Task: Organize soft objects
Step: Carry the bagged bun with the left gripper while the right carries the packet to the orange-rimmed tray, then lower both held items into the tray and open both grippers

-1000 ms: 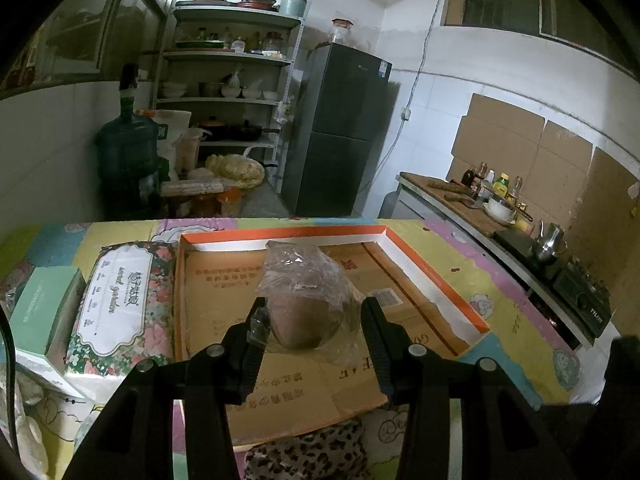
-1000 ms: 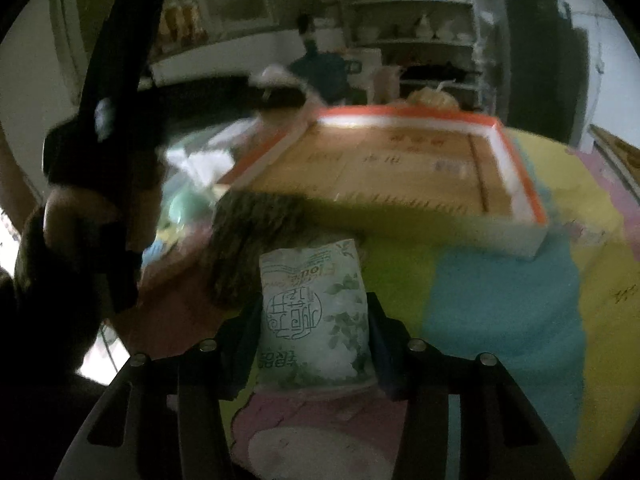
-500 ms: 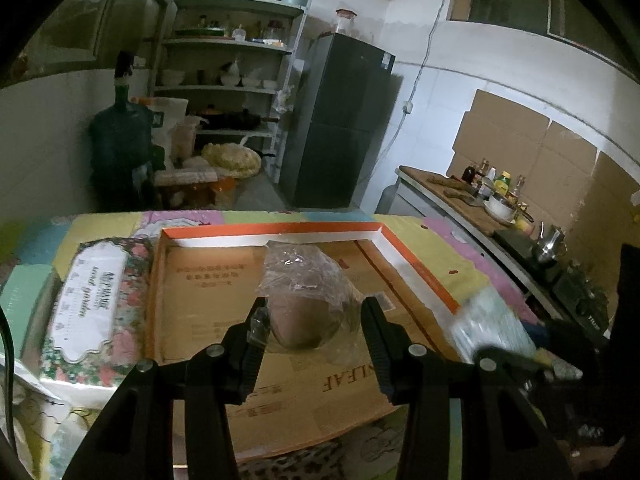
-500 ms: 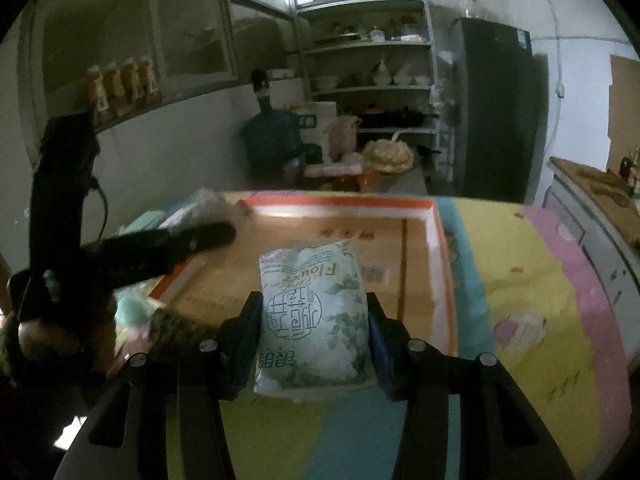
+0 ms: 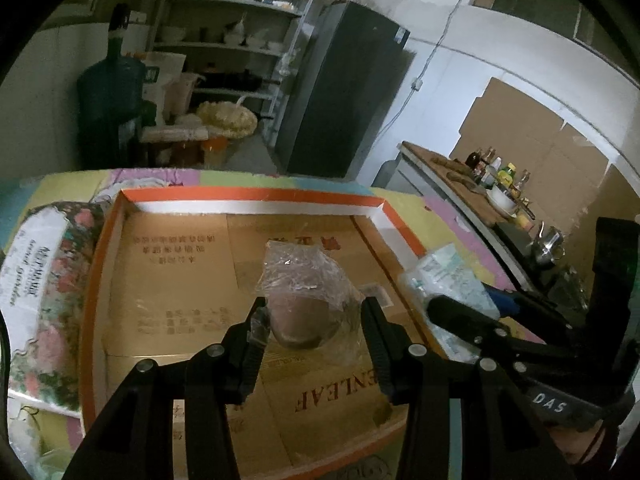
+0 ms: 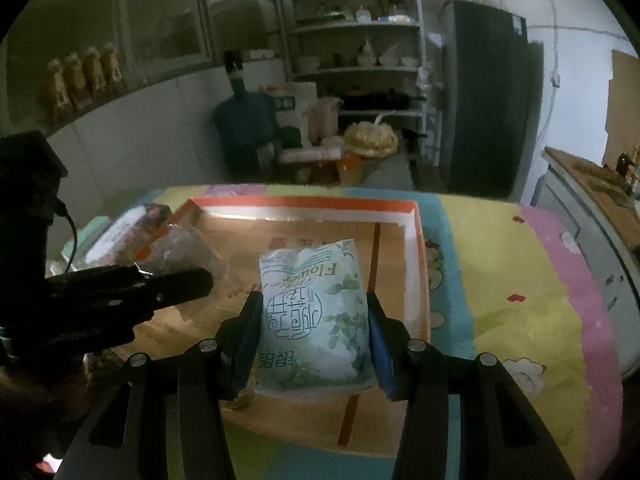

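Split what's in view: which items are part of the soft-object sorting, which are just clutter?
In the job:
- brown soft item in clear plastic wrap, in left claw
- Flower tissue pack, in right claw
- orange-rimmed cardboard tray
- floral tissue pack

Clutter:
- water jug
- fridge
- kettle

Right gripper (image 6: 314, 318) clamps a white tissue pack (image 6: 314, 316) printed with green leaves, held above the orange-rimmed cardboard tray (image 6: 416, 248). Left gripper (image 6: 176, 280) enters at the left, carrying a clear plastic bag (image 6: 184, 248) over the tray.
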A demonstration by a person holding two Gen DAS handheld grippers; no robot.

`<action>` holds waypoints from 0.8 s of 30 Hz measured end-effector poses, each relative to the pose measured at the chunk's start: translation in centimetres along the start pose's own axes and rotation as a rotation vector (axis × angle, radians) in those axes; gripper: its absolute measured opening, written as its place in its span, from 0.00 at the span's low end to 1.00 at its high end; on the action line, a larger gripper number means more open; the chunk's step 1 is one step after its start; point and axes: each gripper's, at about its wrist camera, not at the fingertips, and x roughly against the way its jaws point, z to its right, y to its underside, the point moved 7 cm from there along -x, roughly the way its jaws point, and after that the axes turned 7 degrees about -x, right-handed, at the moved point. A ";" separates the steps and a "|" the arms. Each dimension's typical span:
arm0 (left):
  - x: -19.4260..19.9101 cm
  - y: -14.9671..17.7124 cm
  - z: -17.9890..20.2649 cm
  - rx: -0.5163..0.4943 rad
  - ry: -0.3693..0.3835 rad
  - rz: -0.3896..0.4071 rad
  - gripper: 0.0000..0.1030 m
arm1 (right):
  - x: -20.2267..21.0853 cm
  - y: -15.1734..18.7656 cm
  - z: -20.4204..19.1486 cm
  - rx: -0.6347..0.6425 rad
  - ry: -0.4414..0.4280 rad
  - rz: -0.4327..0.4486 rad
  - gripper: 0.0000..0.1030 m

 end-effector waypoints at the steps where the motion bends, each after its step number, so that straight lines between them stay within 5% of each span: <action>1: -0.3 0.0 -0.1 -0.001 -0.006 -0.006 0.45 | -0.6 0.0 0.1 -0.001 -0.001 -0.014 0.49; 24: -2.9 0.4 -0.7 -0.041 -0.090 -0.059 0.46 | -5.5 1.6 0.7 0.010 0.032 -0.124 0.51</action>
